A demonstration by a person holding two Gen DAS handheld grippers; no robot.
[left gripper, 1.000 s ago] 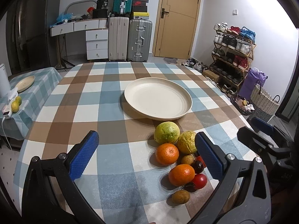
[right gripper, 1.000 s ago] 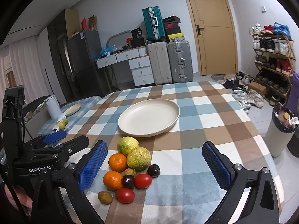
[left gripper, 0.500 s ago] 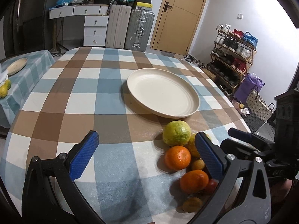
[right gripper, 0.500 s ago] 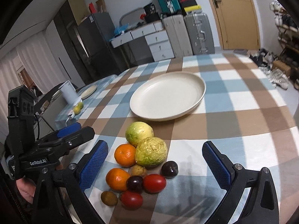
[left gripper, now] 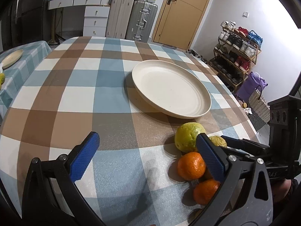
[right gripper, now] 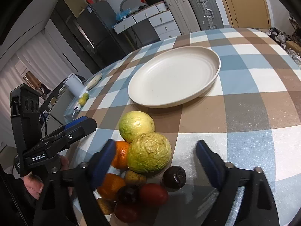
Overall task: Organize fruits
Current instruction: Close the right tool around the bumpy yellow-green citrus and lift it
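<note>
A pile of fruit lies on the checked table in front of an empty cream plate (right gripper: 175, 77), also in the left wrist view (left gripper: 173, 88). It holds a smooth green guava (right gripper: 136, 125), a wrinkled yellow-green fruit (right gripper: 149, 152), two oranges (right gripper: 121, 154), a dark plum (right gripper: 174, 176), red tomatoes (right gripper: 153, 195) and small brown fruits. My right gripper (right gripper: 156, 162) is open, its fingers either side of the wrinkled fruit, not touching it. My left gripper (left gripper: 148, 156) is open and empty, left of the pile, next to an orange (left gripper: 191, 165) and the guava (left gripper: 188, 136).
The round table (left gripper: 75, 98) has a blue, brown and white cloth. A side table at the left holds a small plate (left gripper: 11, 58) and limes (right gripper: 83, 98). Suitcases, drawers and a door stand at the back; a shoe rack (left gripper: 237, 56) at the right.
Both grippers have moved down and closer to the table. The right gripper has come forward over the fruit pile, now straddling the wrinkled fruit. The left has shifted left of the pile.
</note>
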